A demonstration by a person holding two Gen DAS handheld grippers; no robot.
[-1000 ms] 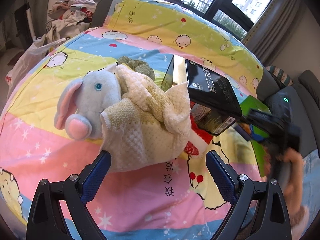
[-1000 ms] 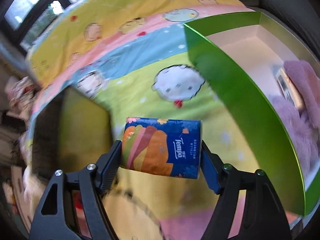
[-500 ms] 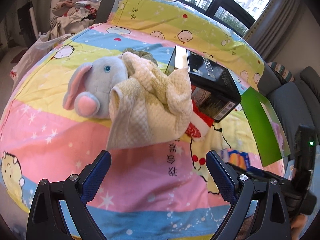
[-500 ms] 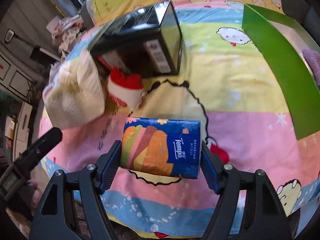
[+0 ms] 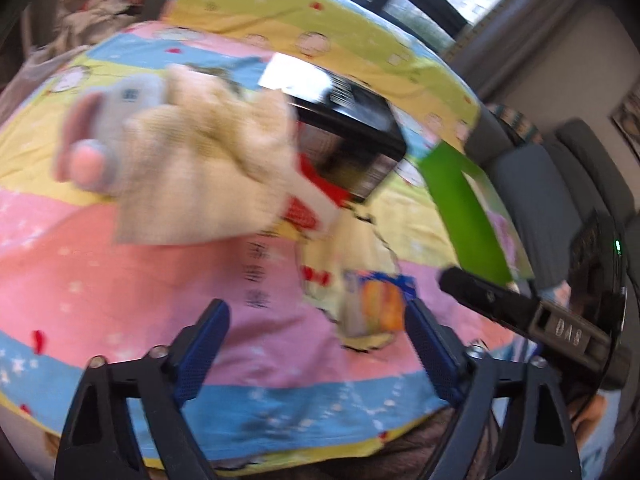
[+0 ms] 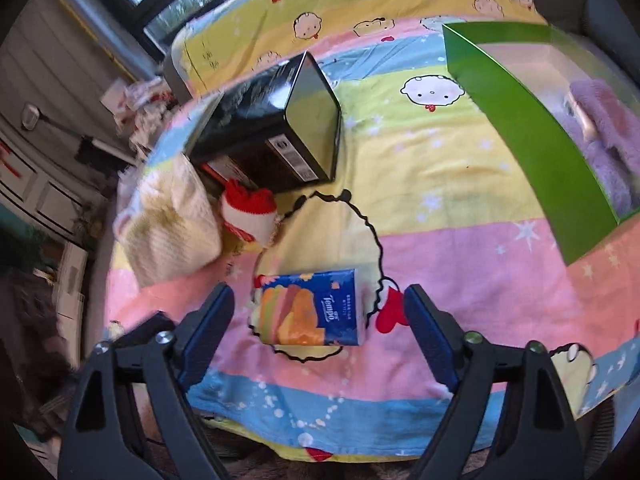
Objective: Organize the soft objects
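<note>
A blue and orange tissue pack lies on the cartoon blanket, loose between the fingers of my right gripper, which is open and not touching it. The blurred left wrist view shows the same tissue pack on the blanket, just inside the right finger of my left gripper. Its jaws are closing with nothing pressed between them. Further back lie a cream towel, a grey plush elephant and a red and white knit piece. A green box at the right holds a purple fluffy item.
A black glossy box lies tilted behind the towel and the knit piece. The right gripper's black body reaches in from the right of the left wrist view. A grey sofa stands beyond the green box. Clothes are piled at the far left.
My right gripper let go of the tissue pack, which now lies on the blanket. The left gripper swung right toward the pack and its jaws narrowed a little.
</note>
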